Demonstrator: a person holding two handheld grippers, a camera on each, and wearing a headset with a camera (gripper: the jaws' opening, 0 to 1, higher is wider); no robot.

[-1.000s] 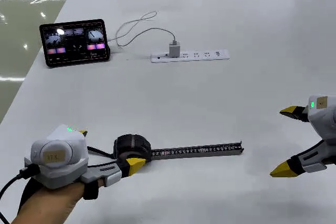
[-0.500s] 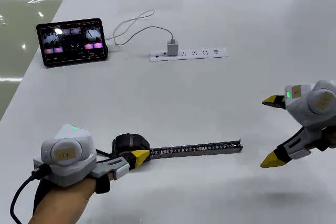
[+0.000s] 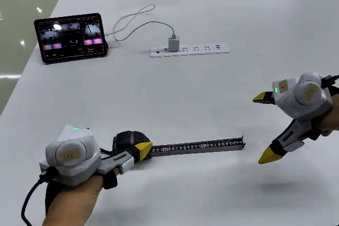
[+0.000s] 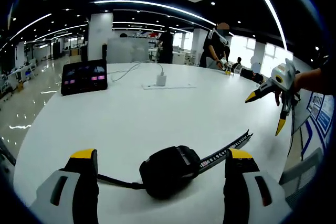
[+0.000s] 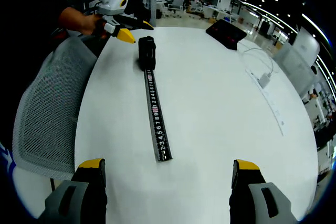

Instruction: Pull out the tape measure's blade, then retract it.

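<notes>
The black tape measure case (image 3: 126,138) lies on the white table (image 3: 212,93) at the lower left. Its blade (image 3: 198,145) is pulled out flat to the right, and the end hook (image 3: 242,142) rests on the table. My left gripper (image 3: 130,144) is open, one jaw on each side of the case (image 4: 170,170), not clamped. My right gripper (image 3: 264,127) is open and hovers just right of the hook. In the right gripper view the blade (image 5: 155,114) runs from between my right gripper's jaws (image 5: 168,165) out to the case (image 5: 146,51).
A tablet (image 3: 70,37) stands at the far left. A white power strip (image 3: 189,50) with a charger and a looped cable (image 3: 139,22) lies beyond the middle. A grey mesh chair (image 5: 44,108) sits at the near table edge. People (image 4: 215,45) stand far behind.
My right gripper has moved left, closer to the blade's end hook. The left gripper and the pulled-out blade have kept their places.
</notes>
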